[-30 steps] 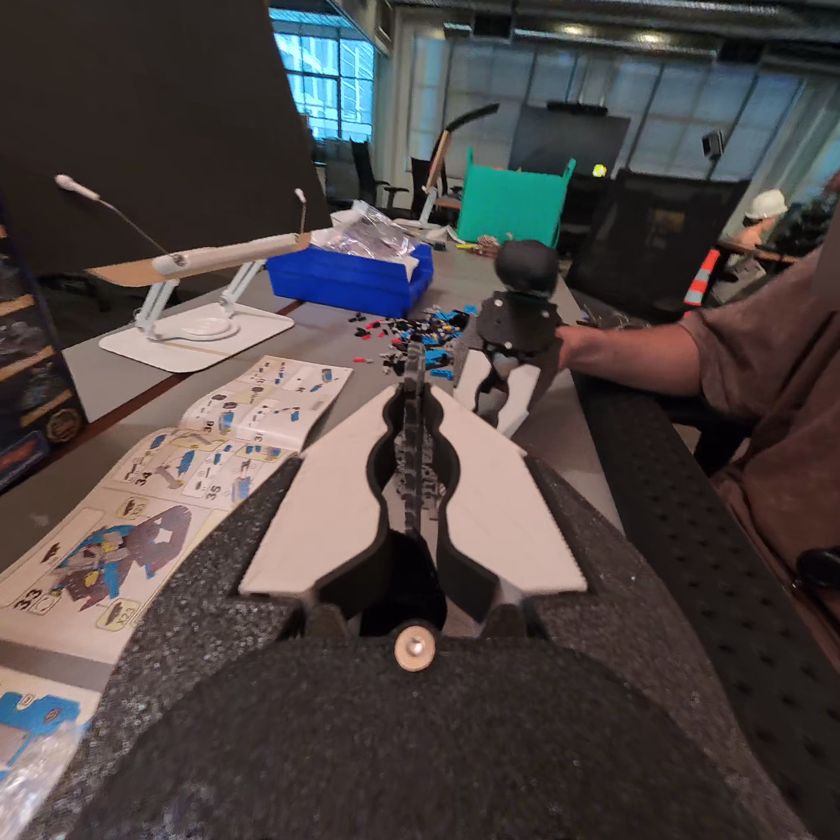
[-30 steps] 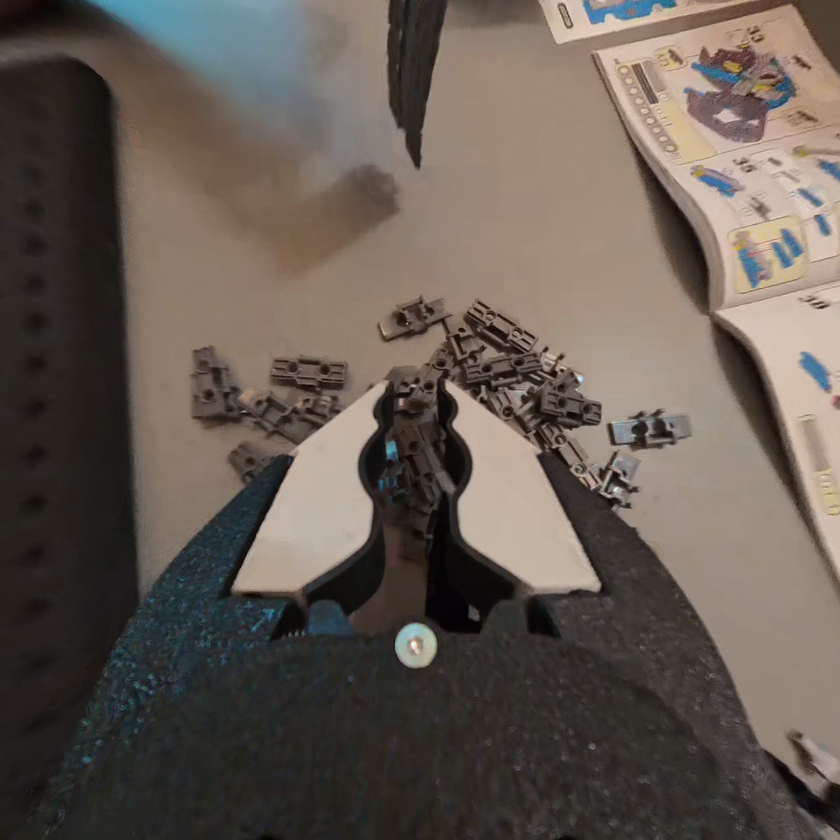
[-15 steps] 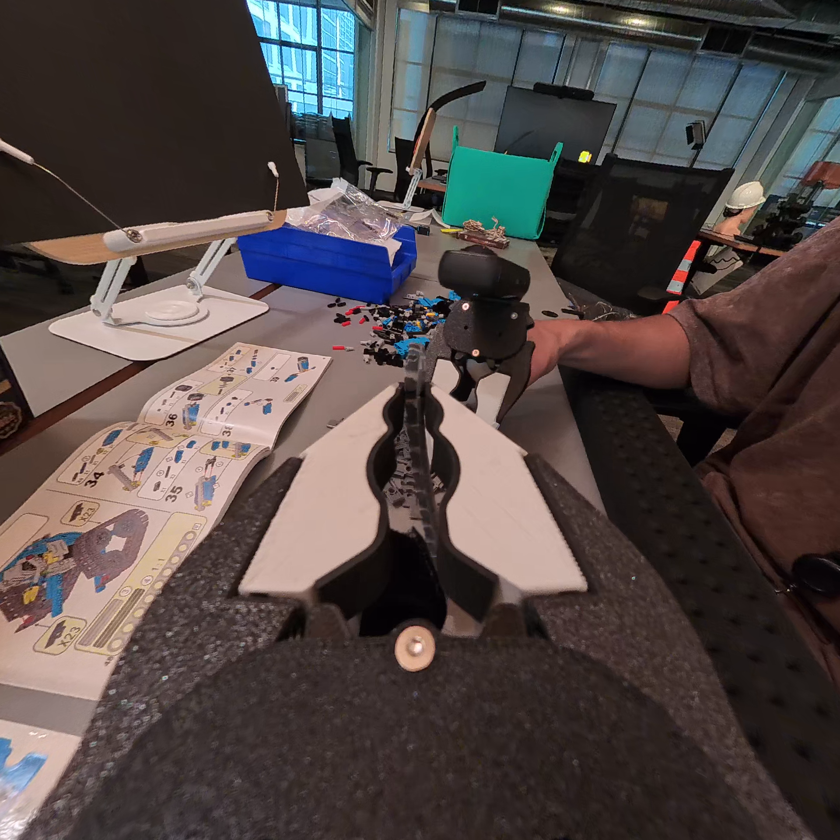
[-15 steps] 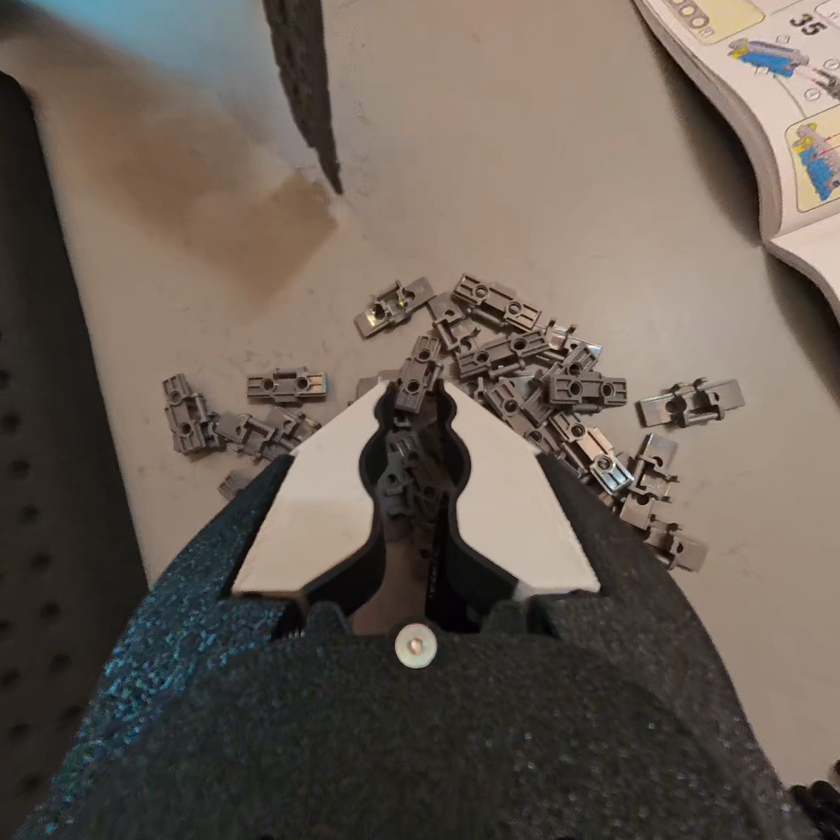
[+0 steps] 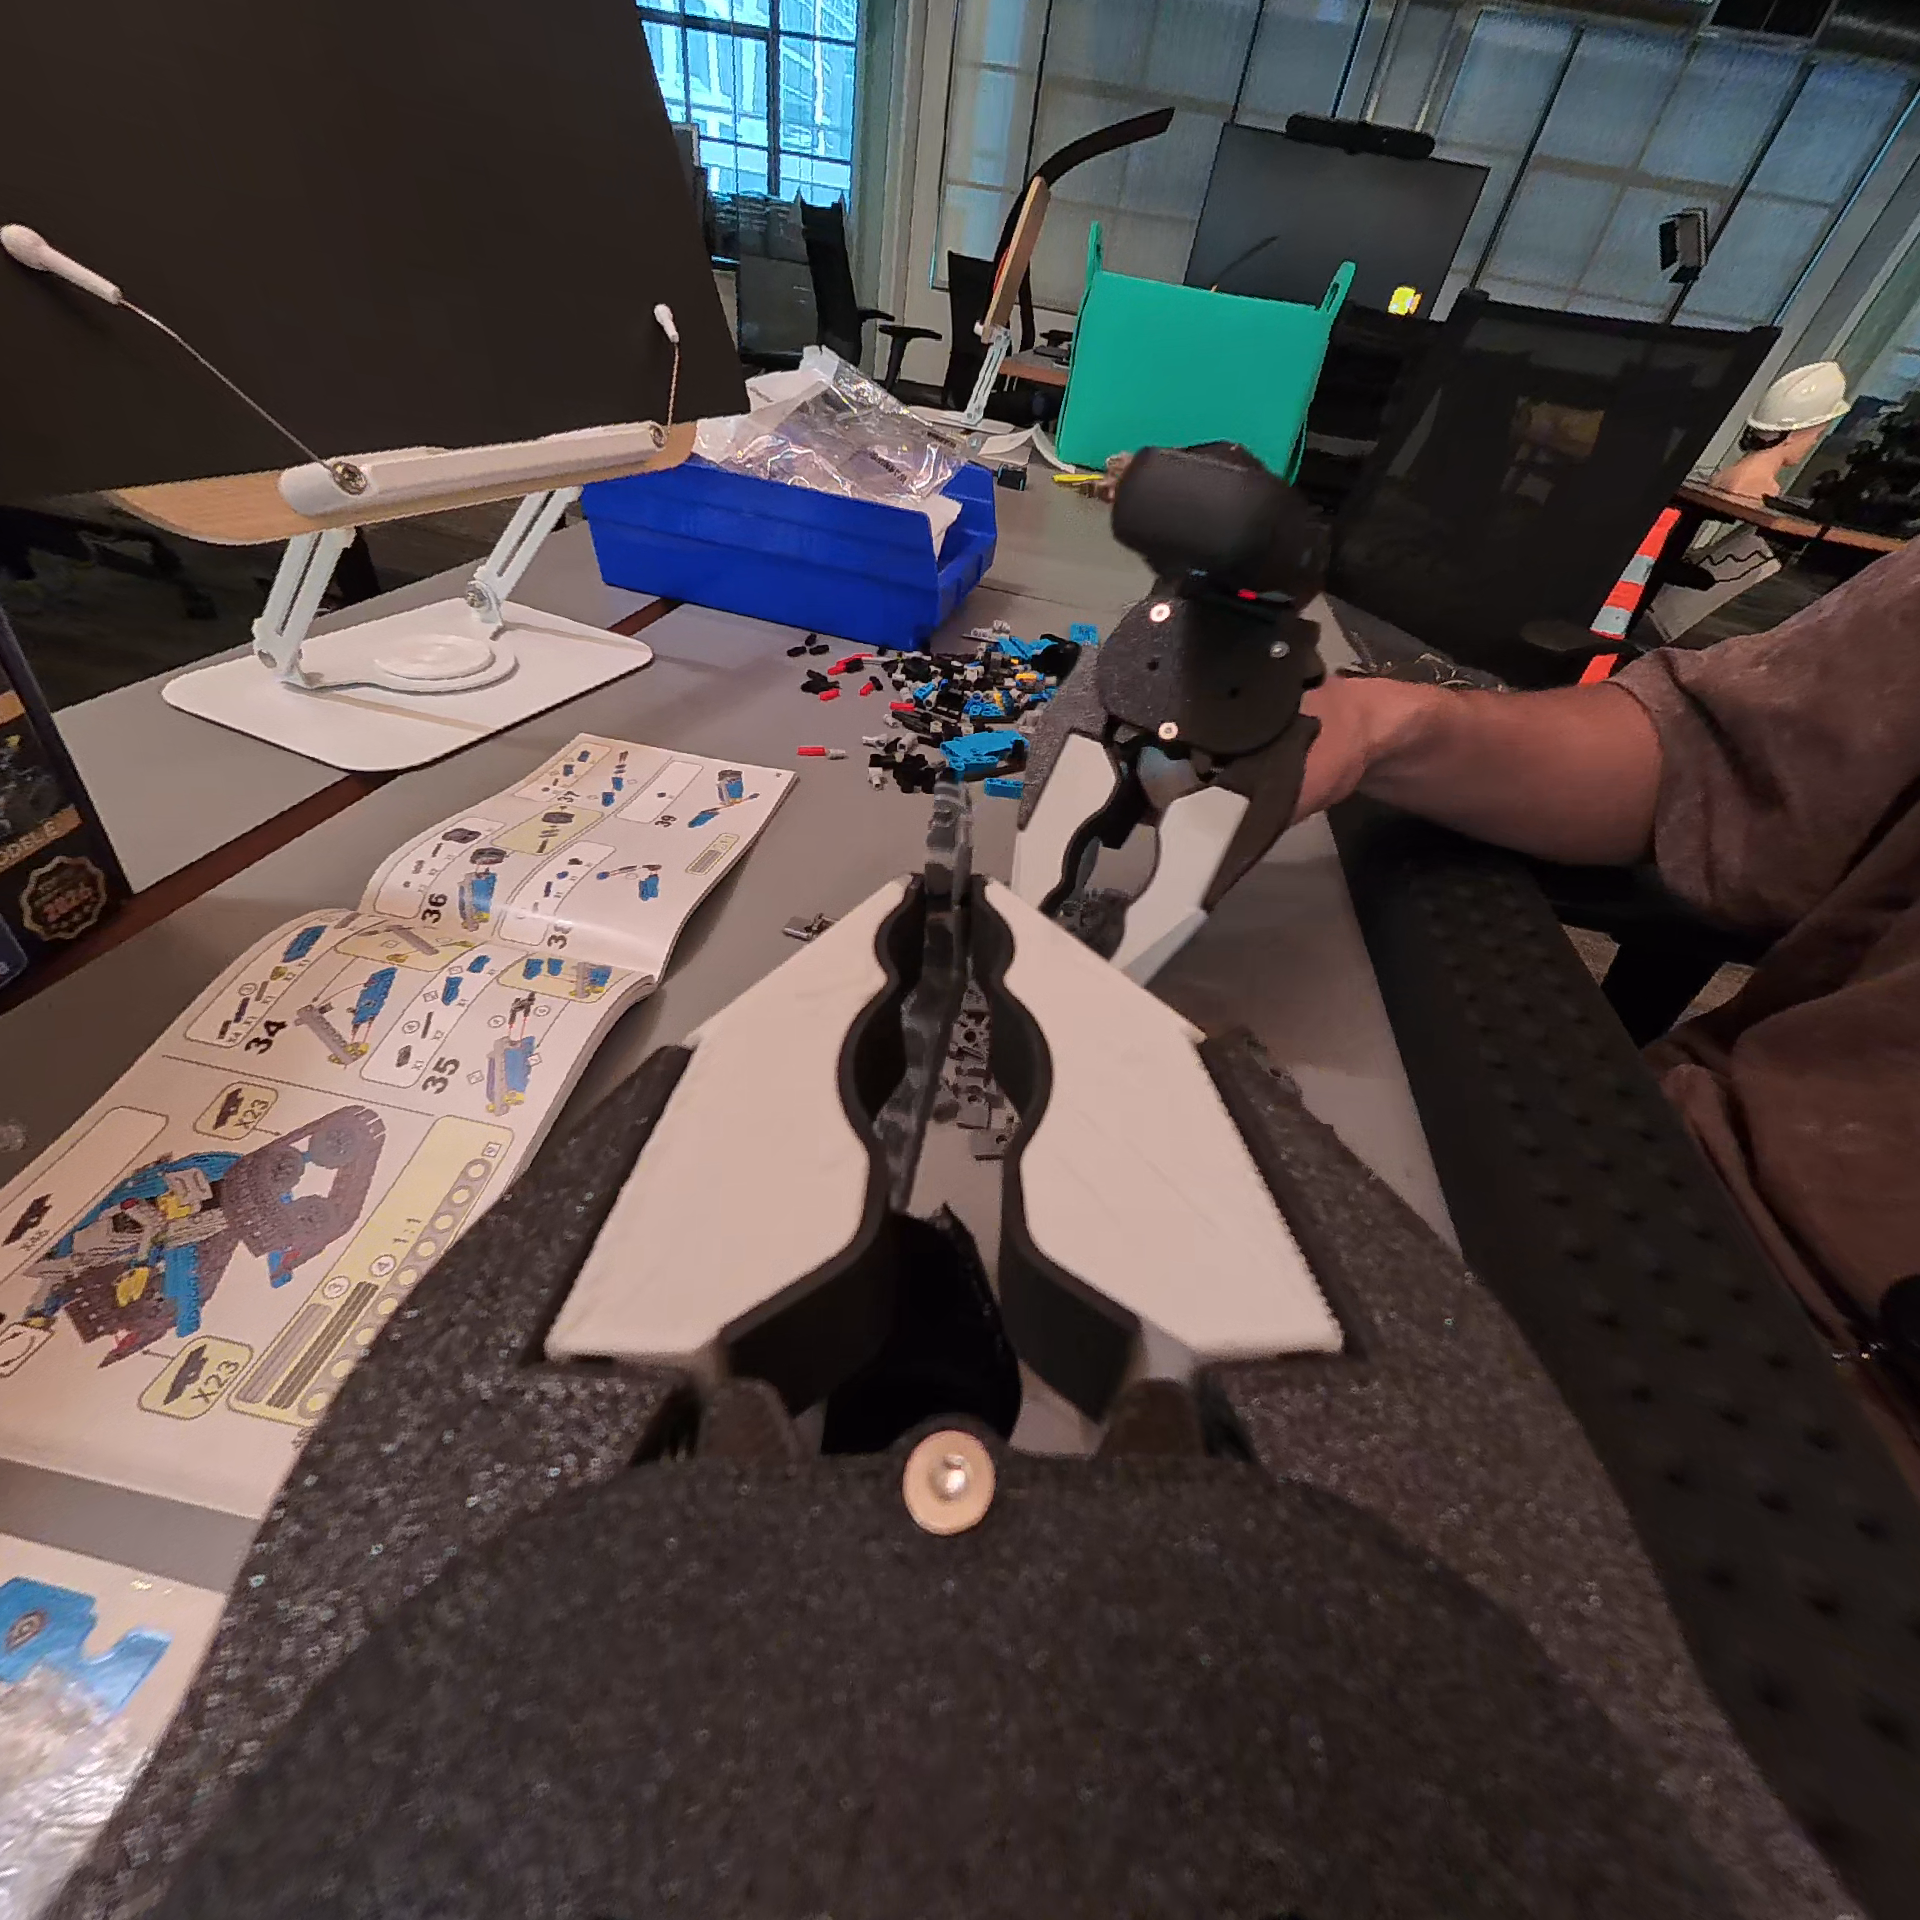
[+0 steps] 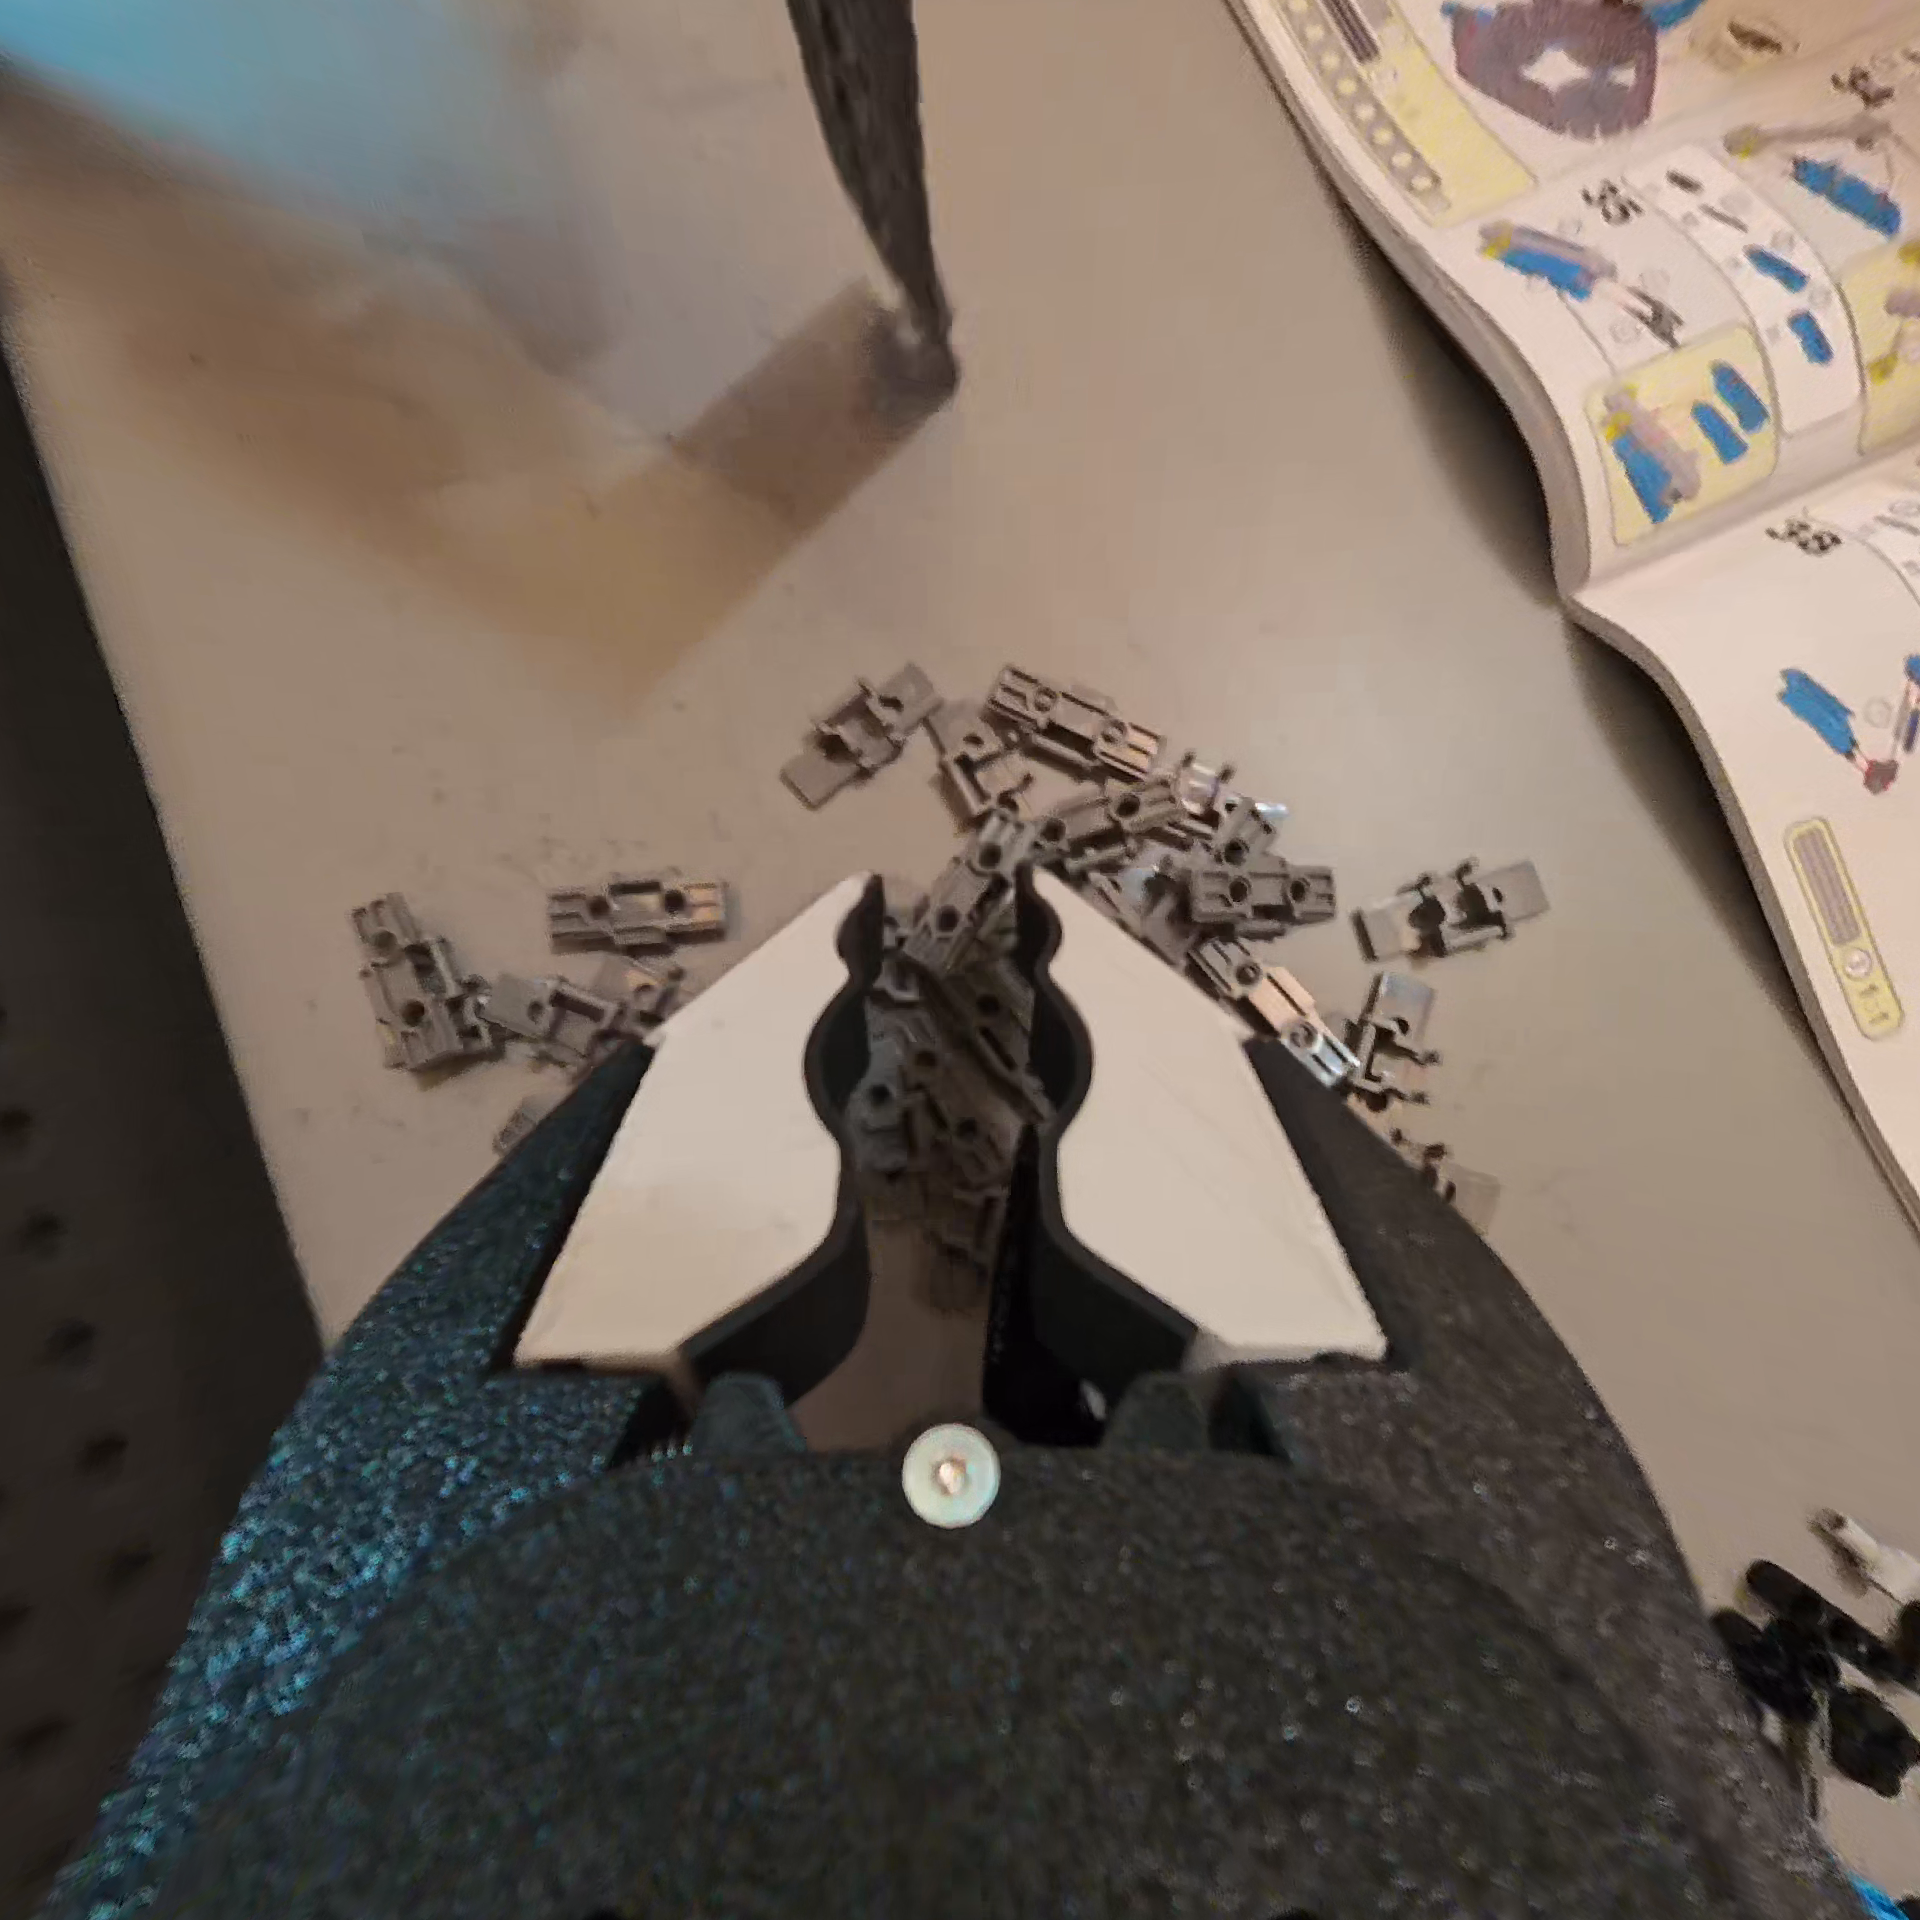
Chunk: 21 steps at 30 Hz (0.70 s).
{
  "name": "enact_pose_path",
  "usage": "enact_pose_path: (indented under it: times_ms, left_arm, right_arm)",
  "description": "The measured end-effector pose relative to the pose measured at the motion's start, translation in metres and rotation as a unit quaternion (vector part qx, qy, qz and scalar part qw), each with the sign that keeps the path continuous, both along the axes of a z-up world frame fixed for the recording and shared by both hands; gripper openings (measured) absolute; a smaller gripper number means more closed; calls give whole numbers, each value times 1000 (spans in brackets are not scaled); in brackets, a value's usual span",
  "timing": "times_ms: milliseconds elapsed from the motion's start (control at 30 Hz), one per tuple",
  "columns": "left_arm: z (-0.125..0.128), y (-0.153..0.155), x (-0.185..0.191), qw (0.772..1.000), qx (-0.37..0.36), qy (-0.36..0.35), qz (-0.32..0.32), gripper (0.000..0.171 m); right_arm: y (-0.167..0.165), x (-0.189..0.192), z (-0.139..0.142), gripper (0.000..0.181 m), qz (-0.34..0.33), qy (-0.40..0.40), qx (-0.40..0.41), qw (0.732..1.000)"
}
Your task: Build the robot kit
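- The left gripper (image 5: 943, 894) is clamped on a thin, dark, studded strip (image 5: 940, 997) held upright above the grey table (image 5: 1288, 935).
- An open instruction booklet (image 5: 436, 997) lies to its left.
- The right gripper (image 6: 951, 904), fingers slightly apart, straddles a grey link piece (image 6: 961, 909) atop a pile of grey plastic links (image 6: 1164, 831).

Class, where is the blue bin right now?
In the left wrist view, the blue bin sits far across the table, between the white stand and green box.
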<state>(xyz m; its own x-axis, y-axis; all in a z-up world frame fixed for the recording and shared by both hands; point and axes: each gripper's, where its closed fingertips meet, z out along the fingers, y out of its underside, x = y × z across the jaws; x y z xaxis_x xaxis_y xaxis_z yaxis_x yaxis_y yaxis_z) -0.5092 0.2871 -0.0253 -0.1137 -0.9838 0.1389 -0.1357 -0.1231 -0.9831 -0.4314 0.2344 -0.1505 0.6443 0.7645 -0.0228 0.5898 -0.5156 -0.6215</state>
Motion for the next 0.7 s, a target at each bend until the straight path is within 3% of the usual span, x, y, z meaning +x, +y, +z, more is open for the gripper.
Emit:
enact_pose_path:
  times_ms: [300,533,700]
  left_arm:
    - [-3,-3,3,1000,2,6,-4,8]
    - [-8,-6,6,1000,3,15,-8,8]
    - [-8,-8,7,1000,3,16,-11,7]
  right_arm:
    - [-51,-36,2,29,81,30,-49,995]
    - [-62,-38,-17,35,67,-7,-55,996]
    - [-57,-53,-17,41,84,35,-40,995]
